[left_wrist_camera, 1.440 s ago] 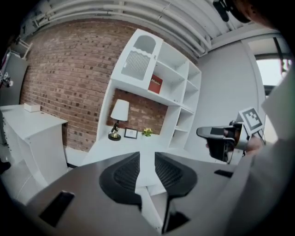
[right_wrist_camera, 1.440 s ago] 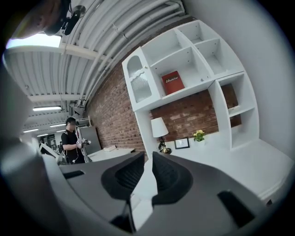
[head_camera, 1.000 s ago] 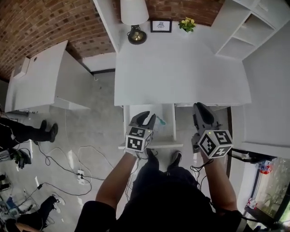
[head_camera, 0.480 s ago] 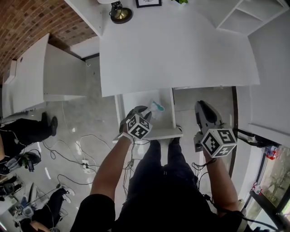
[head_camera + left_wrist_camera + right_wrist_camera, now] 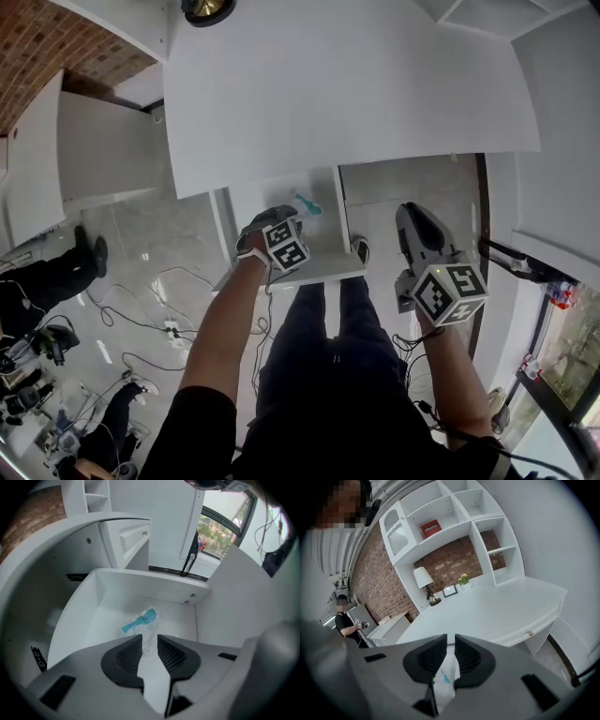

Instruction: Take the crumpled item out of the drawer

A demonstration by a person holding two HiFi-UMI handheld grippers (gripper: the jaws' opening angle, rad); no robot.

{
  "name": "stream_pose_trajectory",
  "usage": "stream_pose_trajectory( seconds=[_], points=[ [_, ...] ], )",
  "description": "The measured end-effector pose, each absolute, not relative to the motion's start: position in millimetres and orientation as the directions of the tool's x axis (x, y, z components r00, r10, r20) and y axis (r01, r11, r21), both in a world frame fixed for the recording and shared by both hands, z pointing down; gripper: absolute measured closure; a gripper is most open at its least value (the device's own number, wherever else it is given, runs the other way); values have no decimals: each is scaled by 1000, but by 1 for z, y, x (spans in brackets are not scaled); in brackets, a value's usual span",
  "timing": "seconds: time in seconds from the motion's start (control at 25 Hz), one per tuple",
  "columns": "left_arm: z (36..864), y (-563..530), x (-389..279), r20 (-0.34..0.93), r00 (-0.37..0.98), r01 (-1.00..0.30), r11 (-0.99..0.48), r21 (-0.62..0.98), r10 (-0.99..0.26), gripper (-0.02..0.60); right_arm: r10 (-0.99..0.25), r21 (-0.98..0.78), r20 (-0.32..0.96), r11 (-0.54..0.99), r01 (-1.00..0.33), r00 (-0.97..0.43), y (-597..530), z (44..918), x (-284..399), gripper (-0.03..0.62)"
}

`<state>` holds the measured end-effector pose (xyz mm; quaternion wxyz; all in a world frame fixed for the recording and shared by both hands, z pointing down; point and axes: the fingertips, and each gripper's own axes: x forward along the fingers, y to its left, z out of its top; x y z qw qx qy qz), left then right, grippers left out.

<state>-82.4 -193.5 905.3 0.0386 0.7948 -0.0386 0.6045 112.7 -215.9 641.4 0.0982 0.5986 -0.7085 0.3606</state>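
The crumpled item point(image 5: 143, 620), white wrapping with a teal patch, lies on the floor of the open white drawer point(image 5: 93, 606) under the desk. My left gripper point(image 5: 150, 644) reaches into the drawer, its jaws closed to a narrow gap with the item's white tail pinched between them. In the head view the left gripper point(image 5: 284, 216) is inside the drawer point(image 5: 291, 274), and the item point(image 5: 306, 204) shows just ahead of it. My right gripper point(image 5: 419, 225) hangs shut and empty to the right of the drawer, over the floor. The right gripper point(image 5: 450, 656) looks across the desk.
The white desk top point(image 5: 356, 84) overhangs the back of the drawer. A lamp base point(image 5: 206, 7) stands at its far edge. A white cabinet point(image 5: 94, 150) is at the left, with cables point(image 5: 169, 328) on the floor and a person point(image 5: 47, 272) standing there.
My left gripper went from open at the drawer's front to deeper inside and closed on the crumpled item. The right gripper stayed beside the drawer. The head camera tipped down.
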Motion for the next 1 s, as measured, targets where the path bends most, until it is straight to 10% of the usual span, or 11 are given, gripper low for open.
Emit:
stream_pose_trajectory(
  seconds=[0.52, 1.0],
  points=[
    [944, -192, -86, 979, 202, -92, -995, 44, 25, 548, -742, -399, 607, 25, -917, -284, -210, 663, 104, 553],
    [861, -216, -82, 922, 354, -443, -896, 15, -159, 571, -767, -399, 557, 89, -912, -319, -211, 627, 90, 559]
  ],
)
